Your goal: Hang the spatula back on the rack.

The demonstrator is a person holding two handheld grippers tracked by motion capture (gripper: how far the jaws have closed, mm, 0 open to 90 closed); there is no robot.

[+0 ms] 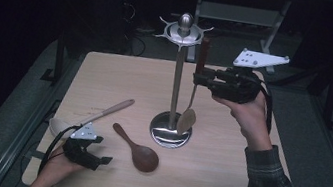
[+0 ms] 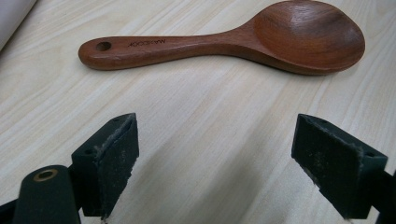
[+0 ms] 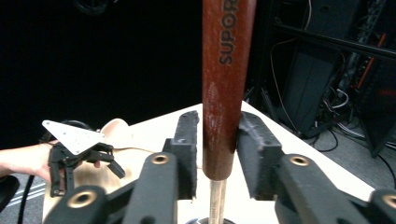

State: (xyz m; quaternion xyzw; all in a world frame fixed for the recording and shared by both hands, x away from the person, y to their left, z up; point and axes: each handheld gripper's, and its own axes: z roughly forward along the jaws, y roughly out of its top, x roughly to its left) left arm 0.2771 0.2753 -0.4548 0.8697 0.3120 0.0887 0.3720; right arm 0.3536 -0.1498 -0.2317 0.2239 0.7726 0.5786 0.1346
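Observation:
A metal utensil stand [image 1: 177, 75] rises from a round base [image 1: 169, 133] at the table's middle. A spoon with a dark red handle [image 1: 203, 54] and a pale bowl [image 1: 186, 121] hangs from its top ring. My right gripper [image 1: 198, 78] is level at that handle [image 3: 226, 70]; the jaws [image 3: 218, 144] flank it with a thin gap on one side, so it is open. A dark wooden spoon [image 1: 138, 149] lies flat on the table. My left gripper [image 1: 102, 162] rests just left of it, open and empty [image 2: 215, 158], facing the spoon [image 2: 224, 42].
A pale ladle with a light wooden handle [image 1: 111, 110] lies at the table's left, its white bowl [image 1: 59, 127] beside my left hand. The light wooden table [image 1: 222, 173] has bare room at the front right. Dark racks and cables stand behind the table.

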